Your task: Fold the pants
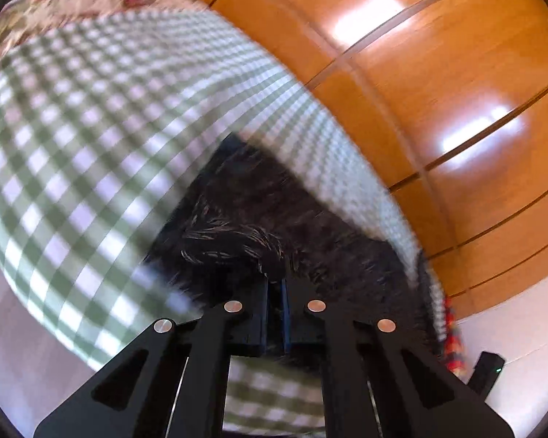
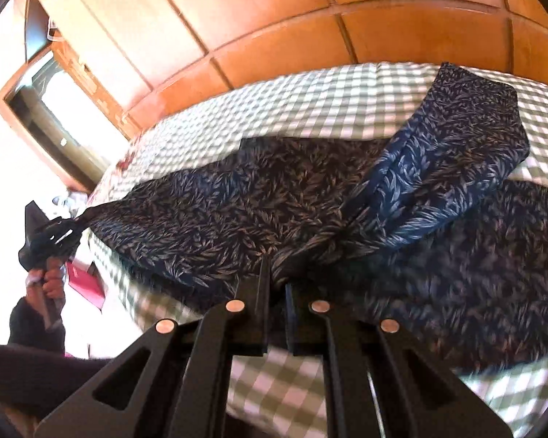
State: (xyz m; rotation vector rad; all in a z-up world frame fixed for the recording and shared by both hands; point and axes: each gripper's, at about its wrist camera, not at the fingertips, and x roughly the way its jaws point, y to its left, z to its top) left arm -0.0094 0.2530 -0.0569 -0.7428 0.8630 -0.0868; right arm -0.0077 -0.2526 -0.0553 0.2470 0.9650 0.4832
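Observation:
Dark navy pants with a pale leaf print lie spread on a green-and-white checked bed sheet. One leg is turned over and points to the far right. My right gripper is shut on a bunched fold of the pants near the front edge. In the right wrist view my left gripper is at the far left, held by a hand, pinching a stretched corner of the pants. In the left wrist view my left gripper is shut on the dark cloth, which is blurred.
Glossy wooden panels rise behind the bed. A floral cover lies at the far end. A red object sits beside the bed at the left, and a wooden frame is on the wall.

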